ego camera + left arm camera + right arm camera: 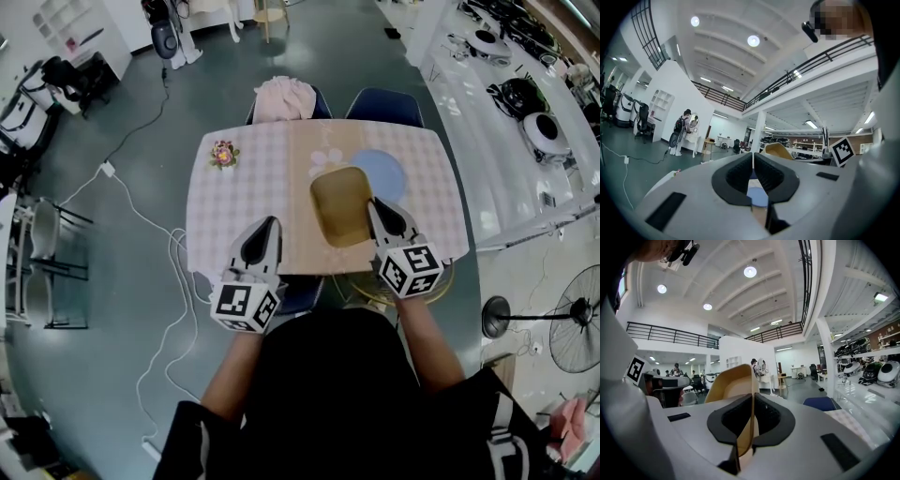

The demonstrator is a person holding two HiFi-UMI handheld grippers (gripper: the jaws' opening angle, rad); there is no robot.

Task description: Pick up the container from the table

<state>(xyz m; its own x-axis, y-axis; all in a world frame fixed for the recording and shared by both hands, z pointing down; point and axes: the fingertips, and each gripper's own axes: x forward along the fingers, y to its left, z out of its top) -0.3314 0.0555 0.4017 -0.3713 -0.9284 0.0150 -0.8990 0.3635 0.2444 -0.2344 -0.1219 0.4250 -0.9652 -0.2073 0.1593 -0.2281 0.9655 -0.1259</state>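
The container [339,204] is a shallow, square, yellow-brown dish held over the front right part of the checked table [234,206]. My right gripper [375,206] is shut on its right rim. In the right gripper view the thin wall of the container [733,383] runs between the closed pads of the right gripper [752,401]. My left gripper [272,225] hangs over the table's front edge, left of the container and apart from it. In the left gripper view the left gripper [753,164] is shut with nothing in it, and the container [778,150] shows beyond to the right.
A pale blue plate [386,173] lies on the table just behind the container. A small flower ornament [223,155] sits at the far left corner. Two chairs stand behind the table, one with a pink cloth [284,97]. A fan [572,328] stands on the floor at right.
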